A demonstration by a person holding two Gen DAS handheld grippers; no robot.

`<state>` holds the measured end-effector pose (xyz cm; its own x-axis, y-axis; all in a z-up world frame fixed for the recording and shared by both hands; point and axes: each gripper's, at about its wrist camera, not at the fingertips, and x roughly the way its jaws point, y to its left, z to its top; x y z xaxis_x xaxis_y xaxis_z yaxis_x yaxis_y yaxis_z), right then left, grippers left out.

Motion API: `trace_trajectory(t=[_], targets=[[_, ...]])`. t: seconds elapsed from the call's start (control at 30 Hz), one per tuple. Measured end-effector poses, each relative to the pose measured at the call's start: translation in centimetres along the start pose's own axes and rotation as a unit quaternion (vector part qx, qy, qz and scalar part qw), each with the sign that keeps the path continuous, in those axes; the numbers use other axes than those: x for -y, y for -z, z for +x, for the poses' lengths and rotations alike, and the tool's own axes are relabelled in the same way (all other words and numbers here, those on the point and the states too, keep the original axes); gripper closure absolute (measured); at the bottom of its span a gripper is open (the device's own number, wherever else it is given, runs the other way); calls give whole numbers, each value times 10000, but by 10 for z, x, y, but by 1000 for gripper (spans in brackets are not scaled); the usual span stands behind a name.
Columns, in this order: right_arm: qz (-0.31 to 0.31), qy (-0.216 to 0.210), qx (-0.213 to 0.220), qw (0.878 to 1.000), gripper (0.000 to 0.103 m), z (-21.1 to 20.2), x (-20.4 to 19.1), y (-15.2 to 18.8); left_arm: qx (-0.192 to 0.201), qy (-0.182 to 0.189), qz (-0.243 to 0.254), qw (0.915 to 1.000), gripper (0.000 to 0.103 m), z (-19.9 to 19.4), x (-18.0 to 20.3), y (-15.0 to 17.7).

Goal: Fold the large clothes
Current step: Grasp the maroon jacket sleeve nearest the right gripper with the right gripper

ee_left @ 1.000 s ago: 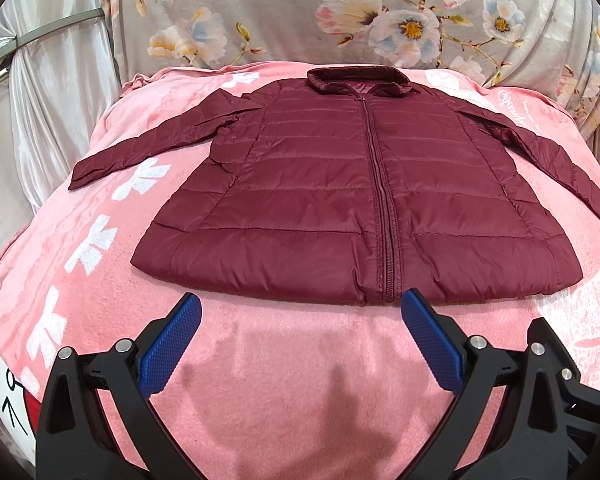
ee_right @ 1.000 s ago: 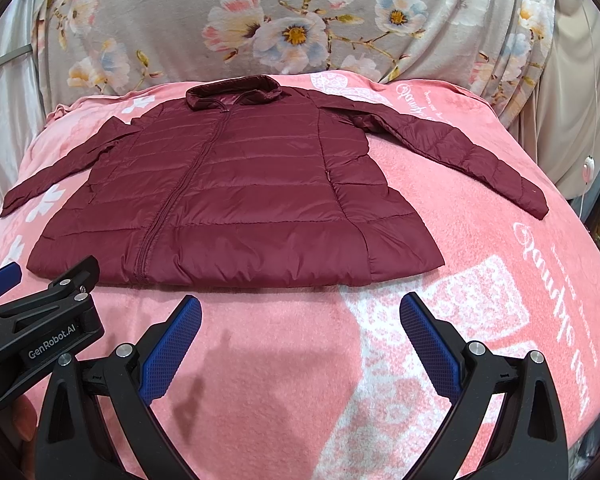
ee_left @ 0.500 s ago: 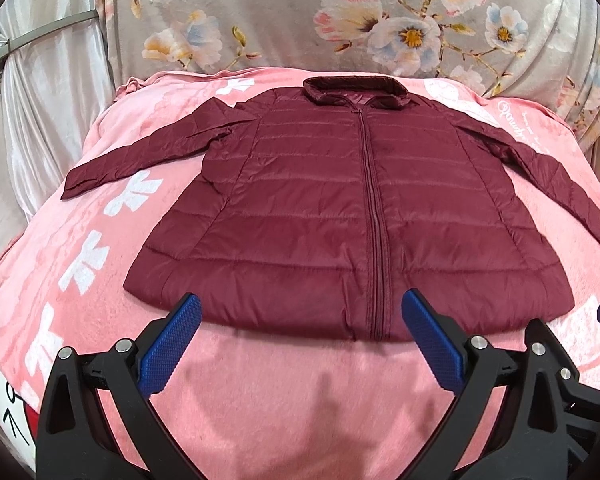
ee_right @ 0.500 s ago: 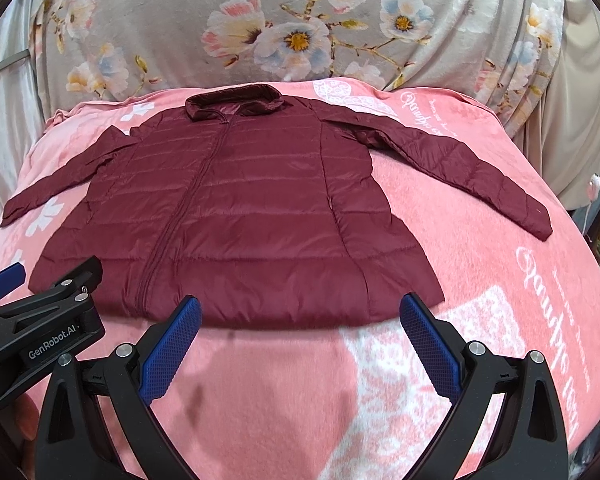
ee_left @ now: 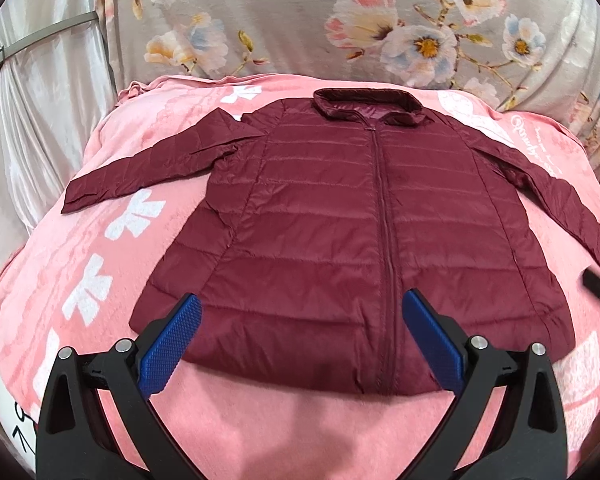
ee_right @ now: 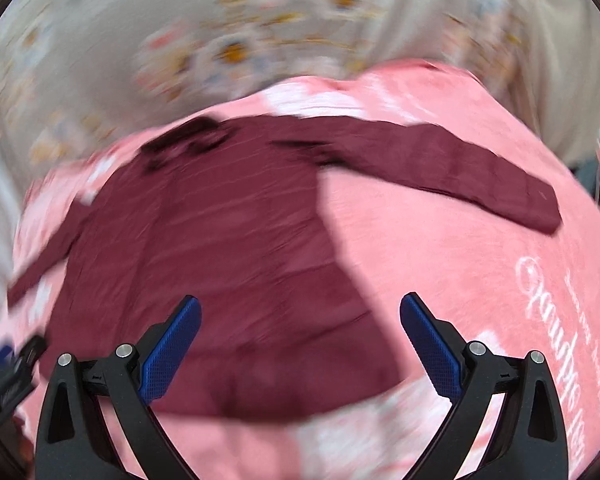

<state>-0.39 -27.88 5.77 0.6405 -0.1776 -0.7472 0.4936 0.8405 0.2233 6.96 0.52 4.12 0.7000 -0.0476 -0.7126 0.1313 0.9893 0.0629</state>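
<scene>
One maroon quilted jacket (ee_left: 364, 232) flat, zipped, sleeves spread; both grippers' fingers (ee_left: 168, 344) wide apart, empty.

jacket (ee_left: 340, 216): maroon quilted puffer, zipped, front up
pose: flat, both sleeves spread outward, collar toward frame top
place: centre of left-wrist frame, hem at bottom
</scene>
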Motion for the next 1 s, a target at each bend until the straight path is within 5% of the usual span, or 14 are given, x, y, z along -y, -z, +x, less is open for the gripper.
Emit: trace_trajectory(t=[0.2,0.37,0.73,0.83,1.0], targets=[[2121,-80,-29,9772,5,31,132,-42,8,-115,-145,9998,5,14,-18,-15],[2674,392,252,9624,5,39,195,-53,65,-299,-219,9993,5,24,-32,-23],[3959,577,274,9161,7,81,283,-44,-97,-554,-576,9968,5,47,-76,-22],[3927,794,369,9155,26,84,286,-51,-291,-435,-734,9959,5,54,-86,-20],[3821,795,476,9194,82,96,287,-82,-445,-349,-1055,9928,5,64,-102,-19]])
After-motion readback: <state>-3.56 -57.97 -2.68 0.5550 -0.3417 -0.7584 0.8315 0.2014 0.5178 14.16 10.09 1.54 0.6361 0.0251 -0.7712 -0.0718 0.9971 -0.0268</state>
